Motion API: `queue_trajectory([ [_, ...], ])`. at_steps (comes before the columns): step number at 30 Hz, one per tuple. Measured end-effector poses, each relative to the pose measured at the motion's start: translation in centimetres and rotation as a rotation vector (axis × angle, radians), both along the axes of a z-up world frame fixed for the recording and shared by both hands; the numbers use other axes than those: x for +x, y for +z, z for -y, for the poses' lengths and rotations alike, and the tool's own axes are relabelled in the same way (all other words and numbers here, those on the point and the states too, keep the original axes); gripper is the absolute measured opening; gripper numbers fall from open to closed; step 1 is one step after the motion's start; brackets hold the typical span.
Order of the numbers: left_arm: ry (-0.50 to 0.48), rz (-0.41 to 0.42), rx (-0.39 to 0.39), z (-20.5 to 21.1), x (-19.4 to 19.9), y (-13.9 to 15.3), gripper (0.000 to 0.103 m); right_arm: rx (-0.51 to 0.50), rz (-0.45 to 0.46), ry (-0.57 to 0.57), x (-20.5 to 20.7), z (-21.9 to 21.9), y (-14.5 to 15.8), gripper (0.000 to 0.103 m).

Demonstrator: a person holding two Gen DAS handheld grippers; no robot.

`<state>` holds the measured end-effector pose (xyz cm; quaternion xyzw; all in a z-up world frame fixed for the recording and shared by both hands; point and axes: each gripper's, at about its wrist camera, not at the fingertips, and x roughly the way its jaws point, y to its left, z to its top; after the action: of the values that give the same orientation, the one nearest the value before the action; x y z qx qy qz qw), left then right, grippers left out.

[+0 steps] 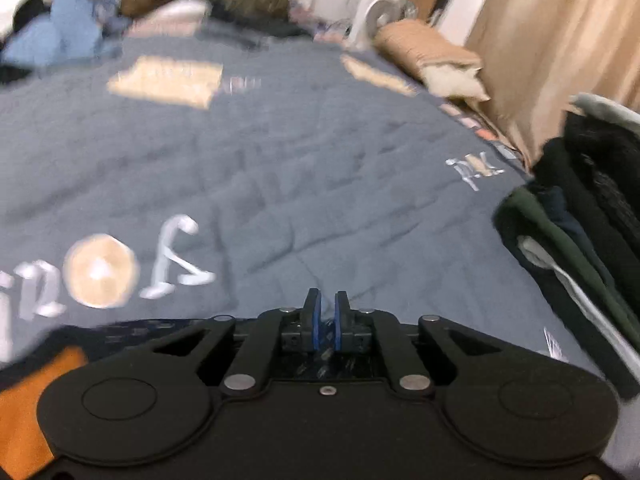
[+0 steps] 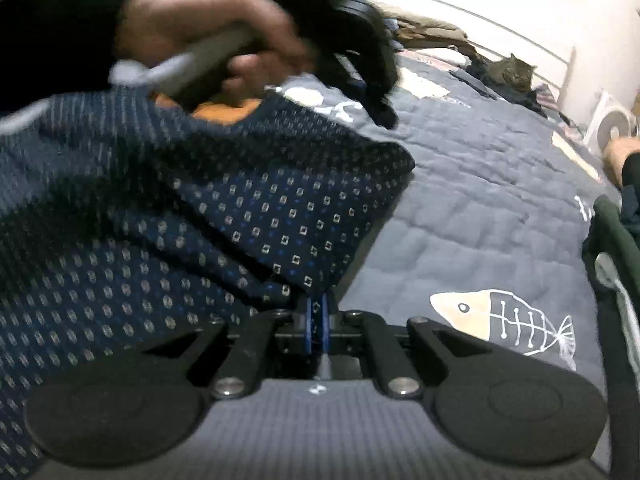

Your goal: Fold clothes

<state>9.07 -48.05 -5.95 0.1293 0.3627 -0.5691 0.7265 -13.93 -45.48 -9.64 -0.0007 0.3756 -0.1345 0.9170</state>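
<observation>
While the patterned navy garment (image 2: 224,216) hangs in folds over the near left part of the bed, the right gripper (image 2: 318,312) has its blue pads pinched tight on the cloth's lower corner. A hand (image 2: 208,44) in a dark sleeve holds the left gripper (image 2: 360,68) above the garment's far edge; seen from its own camera, the left gripper (image 1: 325,312) has its pads a narrow slit apart with nothing between them, the navy cloth (image 1: 152,328) lying just below it beside an orange patch (image 1: 36,392).

Along the right edge of the bed a stack of folded dark clothes (image 1: 592,216) rises and crowds that side. At the far end lie a heap of loose clothes (image 1: 68,32), a tan pillow (image 1: 432,56), a white fan (image 1: 380,12) and a cat (image 2: 514,74). A curtain (image 1: 560,48) hangs past the right edge.

Between these, the middle of the grey-blue quilt (image 1: 304,160), with its fish print (image 2: 504,326), lies flat and open.
</observation>
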Motion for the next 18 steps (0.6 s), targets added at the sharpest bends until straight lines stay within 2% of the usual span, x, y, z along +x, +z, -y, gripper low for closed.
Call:
queue_trajectory([
  [1, -0.011, 0.017, -0.012, -1.9, -0.1, 0.8, 0.029, 0.014, 0.007, -0.006, 0.0, 0.1, 0.1, 0.005],
  [2, -0.016, 0.037, -0.027, -4.0, -0.3, 1.6, 0.046, 0.027, 0.014, -0.012, 0.0, 0.2, 0.2, 0.006],
  [3, -0.018, 0.071, -0.045, -6.5, -0.6, 2.4, 0.049, 0.040, 0.020, -0.018, -0.1, 0.4, 0.2, 0.006],
  [5, -0.037, 0.154, -0.059, -11.7, -1.4, 3.8, 0.049, 0.049, 0.027, -0.026, 0.0, 0.5, 0.3, 0.006],
  [8, -0.012, 0.256, -0.010, -19.0, -2.1, 4.9, 0.049, 0.057, 0.033, -0.040, 0.0, 0.7, 0.3, 0.006],
  [13, 0.039, 0.462, 0.187, -28.4, -2.7, 3.7, 0.049, 0.053, 0.032, -0.046, 0.1, 0.5, 0.3, 0.006],
  [18, 0.033, 0.628, 0.354, -32.5, -3.1, 1.4, 0.049, 0.057, 0.034, -0.050, 0.0, 0.5, 0.4, 0.006],
])
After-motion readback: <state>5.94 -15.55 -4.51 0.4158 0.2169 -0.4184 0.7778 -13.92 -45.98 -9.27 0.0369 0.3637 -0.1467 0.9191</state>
